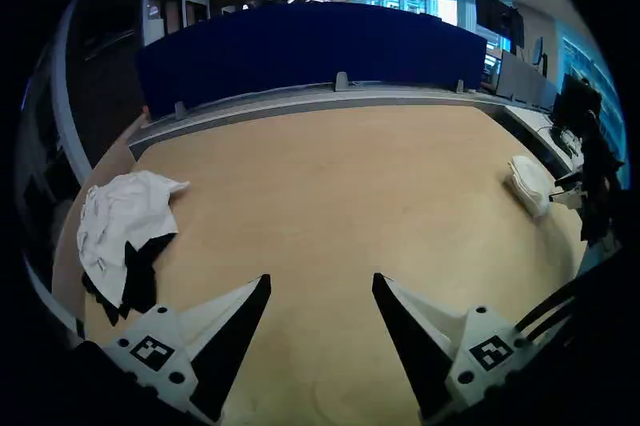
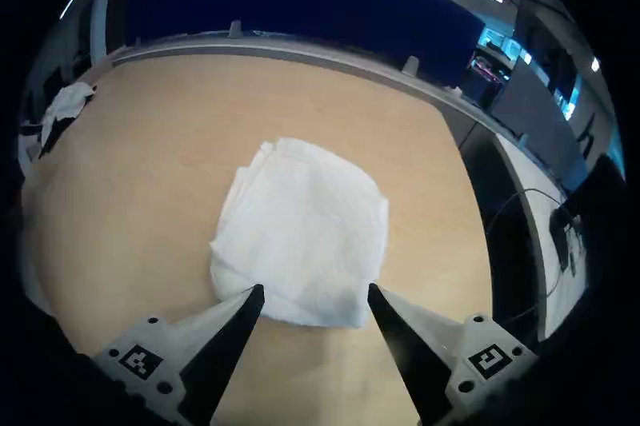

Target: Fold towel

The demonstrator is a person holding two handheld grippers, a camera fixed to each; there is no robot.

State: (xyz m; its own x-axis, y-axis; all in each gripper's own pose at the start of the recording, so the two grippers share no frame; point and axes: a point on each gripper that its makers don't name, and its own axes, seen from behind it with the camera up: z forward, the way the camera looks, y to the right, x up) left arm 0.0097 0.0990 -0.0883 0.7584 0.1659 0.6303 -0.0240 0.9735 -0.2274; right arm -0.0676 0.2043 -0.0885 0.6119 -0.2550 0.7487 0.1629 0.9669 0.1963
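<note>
Folded towel [image 2: 304, 226] flat before right gripper [image 2: 314, 288], jaws released.
Near edge between those jaws; left gripper [image 1: 320, 278] likewise spread over table [image 1: 336, 178], crumpled cloths [image 1: 120, 222] beyond its left jaw.

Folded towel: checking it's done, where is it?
In the right gripper view, the folded towel lies on the table, just ahead of the right gripper, near edge between its fingers.
</note>
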